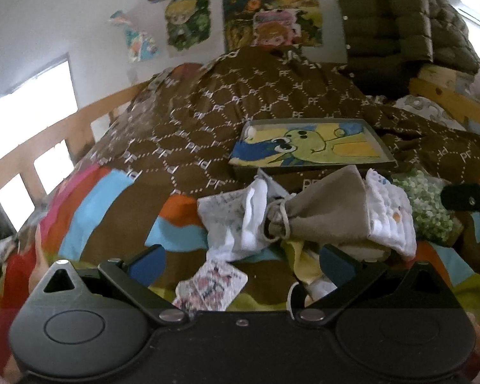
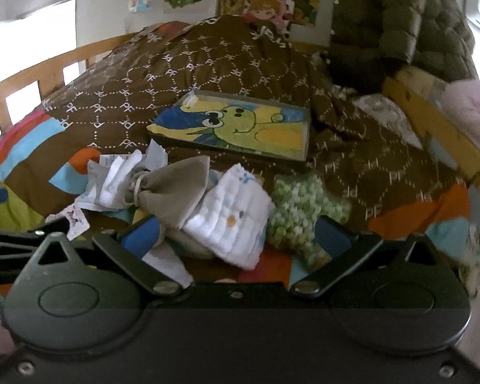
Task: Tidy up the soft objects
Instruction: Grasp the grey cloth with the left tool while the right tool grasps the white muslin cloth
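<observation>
Now we hover both grippers over a cloth heap (image 1: 307, 214) on the quilt (image 1: 208, 108).
Left gripper (image 1: 240, 264) and right gripper (image 2: 236, 235) gape empty; a painted tray (image 2: 236, 126) lies beyond.

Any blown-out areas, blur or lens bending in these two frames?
Left wrist: window blown out white, bed rail bows from fisheye, cloth pile fairly sharp. Right wrist: window also overexposed, right edge smeared around the pink item, frog picture reasonably clear.

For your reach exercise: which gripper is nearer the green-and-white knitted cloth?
Right. The green-and-white knitted cloth lies between the open right gripper's fingers; the left gripper sits well to its left.
</observation>
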The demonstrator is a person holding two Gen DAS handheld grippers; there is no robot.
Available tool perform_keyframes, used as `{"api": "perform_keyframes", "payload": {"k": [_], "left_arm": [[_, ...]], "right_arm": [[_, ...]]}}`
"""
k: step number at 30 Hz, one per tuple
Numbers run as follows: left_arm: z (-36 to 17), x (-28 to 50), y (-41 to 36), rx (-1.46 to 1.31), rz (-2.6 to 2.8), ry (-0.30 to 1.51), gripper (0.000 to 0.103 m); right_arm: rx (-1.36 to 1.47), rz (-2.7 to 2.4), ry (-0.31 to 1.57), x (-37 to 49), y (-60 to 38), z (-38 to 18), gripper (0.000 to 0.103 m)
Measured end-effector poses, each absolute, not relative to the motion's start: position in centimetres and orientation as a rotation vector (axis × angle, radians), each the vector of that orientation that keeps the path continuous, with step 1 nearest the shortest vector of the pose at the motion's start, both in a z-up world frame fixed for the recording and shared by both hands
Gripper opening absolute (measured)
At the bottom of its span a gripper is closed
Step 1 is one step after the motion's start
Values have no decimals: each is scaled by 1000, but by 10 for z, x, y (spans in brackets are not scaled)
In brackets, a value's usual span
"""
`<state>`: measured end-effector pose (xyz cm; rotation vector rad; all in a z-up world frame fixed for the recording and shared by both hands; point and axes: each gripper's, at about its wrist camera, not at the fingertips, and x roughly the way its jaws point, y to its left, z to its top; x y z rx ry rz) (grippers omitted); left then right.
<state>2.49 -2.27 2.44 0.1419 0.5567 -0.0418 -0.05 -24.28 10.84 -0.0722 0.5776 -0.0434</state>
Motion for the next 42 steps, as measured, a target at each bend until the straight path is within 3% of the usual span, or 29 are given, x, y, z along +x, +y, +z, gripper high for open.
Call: {"api": "perform_keyframes", "payload": {"k": [10,28,42], "left_arm": [[21,43,-37,284,-160,562,102],[-36,78,-65,406,-452,713,97],[-42,113,-66,424,-567,585,96]], "right_arm": [[-149,20,632,51,-261,109,103],[-262,240,698,87,-265,62,103],[-406,261,757,116,-258,14,102]]}}
